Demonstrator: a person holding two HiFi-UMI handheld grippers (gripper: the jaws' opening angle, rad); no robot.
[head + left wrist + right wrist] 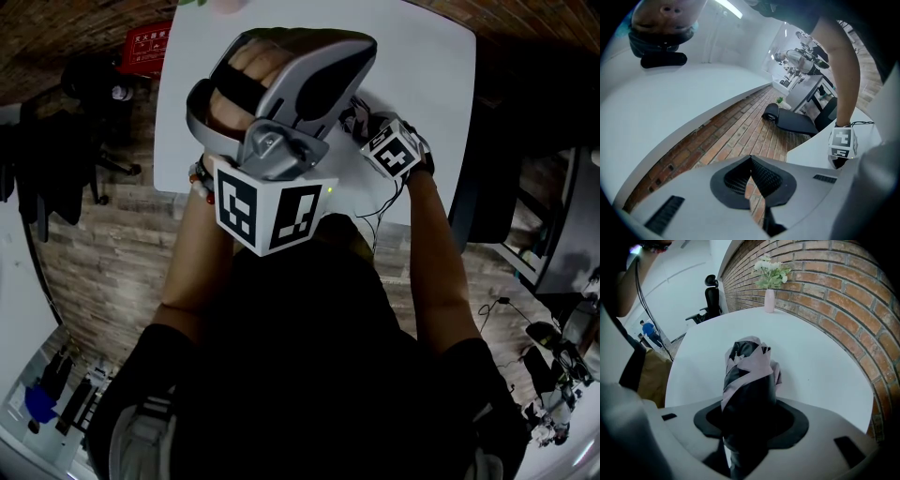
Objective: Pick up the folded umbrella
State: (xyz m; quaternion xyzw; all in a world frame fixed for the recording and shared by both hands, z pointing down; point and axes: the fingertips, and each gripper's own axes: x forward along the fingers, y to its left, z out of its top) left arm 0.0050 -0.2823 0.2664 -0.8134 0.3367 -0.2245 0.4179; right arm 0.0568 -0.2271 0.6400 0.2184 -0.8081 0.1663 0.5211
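The folded umbrella (749, 380), black with pale pinkish-grey fabric, fills the gap between the jaws of my right gripper (750, 423), and the pads sit against its sides. Its far end points out over the white round table (820, 366). Whether it rests on the table I cannot tell. In the head view the right gripper (380, 139) is low over the table (427, 75), and the umbrella is hidden behind the grippers. My left gripper (281, 94) is held up near the head camera, off the table. Its jaws (751, 182) are closed together on nothing and look out level over a brick floor.
A pink vase with white flowers (768, 296) stands at the table's far edge by the brick wall (834, 296). A black office chair (711, 298) is beyond the table, and a person in blue (649, 331) stands far off. A red sign (145, 47) lies left of the table.
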